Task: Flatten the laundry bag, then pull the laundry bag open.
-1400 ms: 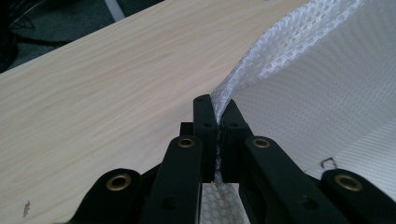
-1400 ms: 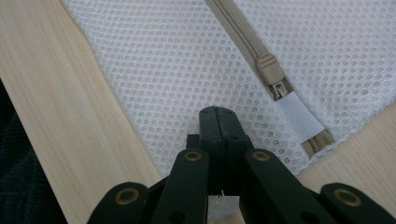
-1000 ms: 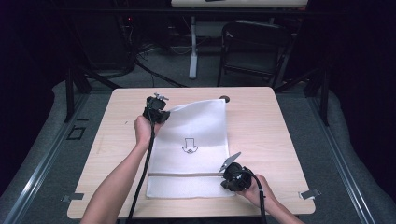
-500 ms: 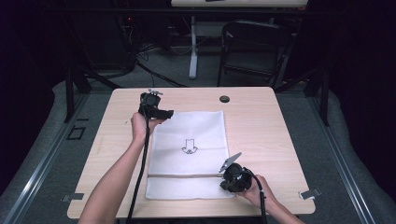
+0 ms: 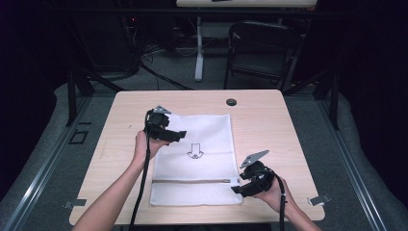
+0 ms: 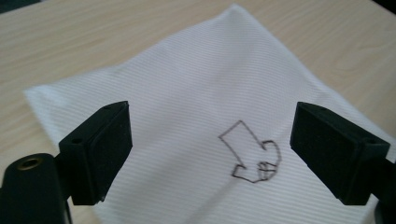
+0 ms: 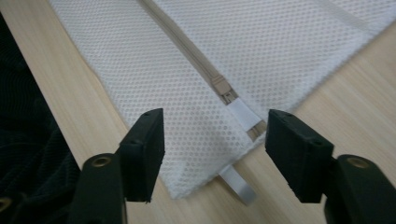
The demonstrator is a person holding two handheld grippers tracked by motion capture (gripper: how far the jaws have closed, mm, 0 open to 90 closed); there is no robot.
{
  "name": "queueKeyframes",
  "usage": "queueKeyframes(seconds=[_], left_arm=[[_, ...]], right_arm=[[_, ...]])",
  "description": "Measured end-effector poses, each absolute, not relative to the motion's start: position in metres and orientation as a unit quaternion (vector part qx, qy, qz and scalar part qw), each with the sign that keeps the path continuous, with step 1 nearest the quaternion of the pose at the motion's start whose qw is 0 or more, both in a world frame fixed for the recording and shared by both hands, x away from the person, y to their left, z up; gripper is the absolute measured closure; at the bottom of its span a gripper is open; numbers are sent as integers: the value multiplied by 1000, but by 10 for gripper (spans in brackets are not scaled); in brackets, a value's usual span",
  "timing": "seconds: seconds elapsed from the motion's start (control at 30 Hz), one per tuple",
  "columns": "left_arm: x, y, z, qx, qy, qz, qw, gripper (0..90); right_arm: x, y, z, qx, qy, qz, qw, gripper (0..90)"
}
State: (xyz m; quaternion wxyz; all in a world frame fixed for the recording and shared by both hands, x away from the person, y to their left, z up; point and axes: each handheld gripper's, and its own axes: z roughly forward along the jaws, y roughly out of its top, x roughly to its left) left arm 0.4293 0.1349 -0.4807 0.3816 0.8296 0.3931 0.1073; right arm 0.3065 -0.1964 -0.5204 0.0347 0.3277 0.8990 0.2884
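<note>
Lying flat on the wooden table (image 5: pixel 269 110), a white mesh zipper bag (image 5: pixel 211 130) with a hand-drawn arrow (image 5: pixel 195 152) at its middle and the zipper (image 5: pixel 192 181) running across its near end. Judging from the slider (image 7: pixel 223 87) sitting at the right end with its white pull tab (image 7: pixel 246 113) trailing past the bag's edge, zipped fully closed and smoothed out, so apparently little left beyond drawing both tools away. Hovering over the bag's far left part, left gripper (image 5: pixel 179 136), jaws having just been opening and now spread wide with nothing between them, only cloth beneath. Poised beside the bag's near right corner, right gripper (image 5: pixel 236 188), jaws likewise having just been opening, now apart and free of the tab, which lies on the table ahead between them without touching the pads. Seen from the high view: the whole bag outline, both forearms, a small dark round thing (image 5: pixel 231 102) near the table's far edge and a chair (image 5: pixel 262 48) behind. Seen from the right gripper view instead: the honeycomb mesh, zipper teeth and a second white tab (image 7: pixel 238 184) poking out under the corner. Seen from the left gripper view: the arrow's pen strokes close up, with fine ribbed weave.
</note>
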Motion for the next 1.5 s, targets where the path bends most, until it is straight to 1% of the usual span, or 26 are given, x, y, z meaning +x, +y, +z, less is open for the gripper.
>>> queueKeyframes(seconds=[0.07,0.27,0.33,0.43,0.6,0.7,0.83,0.87,0.93,0.97,1.07,1.13,1.17,1.2,1.27,1.33,1.37,1.43,1.47,1.5], left_arm=[[420,129,-484,835,380,100,384,122],[395,115,-490,854,340,82,385,118],[389,113,-492,858,333,73,385,118],[381,109,-495,866,320,79,375,117],[376,107,-497,872,311,67,372,116],[373,102,-498,875,304,61,372,117],[367,93,-501,881,289,57,370,129],[367,90,-503,884,285,53,367,133],[364,84,-506,887,273,52,368,142],[364,81,-508,889,269,45,368,155],[360,68,-514,896,251,43,364,177],[358,60,-515,898,239,38,368,216],[356,57,-517,898,232,40,373,230],[355,53,-518,900,224,38,372,271],[353,46,-520,903,212,33,373,295],[352,41,-522,905,194,24,378,360],[351,38,-524,906,196,32,373,366],[352,35,-529,907,193,15,375,381],[351,33,-530,910,189,19,370,395],[350,32,-531,913,181,22,365,390]], right_arm=[[307,-200,-519,332,897,289,38,346],[310,-206,-514,343,893,288,51,372],[311,-207,-514,345,894,283,54,375],[311,-208,-515,349,892,281,57,373],[309,-212,-515,353,890,282,59,373],[308,-213,-515,355,887,289,57,414],[310,-215,-516,356,887,287,56,530],[310,-215,-517,359,887,285,58,582],[310,-215,-519,357,888,286,54,643],[310,-214,-519,356,887,290,55,699],[311,-211,-520,354,886,293,58,796],[313,-209,-522,354,888,288,62,862],[314,-208,-524,354,889,285,62,881],[315,-207,-526,354,888,287,59,900],[317,-205,-529,354,890,282,57,900],[319,-203,-531,354,891,280,58,900],[320,-202,-533,357,889,281,55,900],[323,-197,-537,355,893,272,51,900],[324,-195,-539,354,894,270,52,900],[324,-194,-539,348,895,273,51,900]])
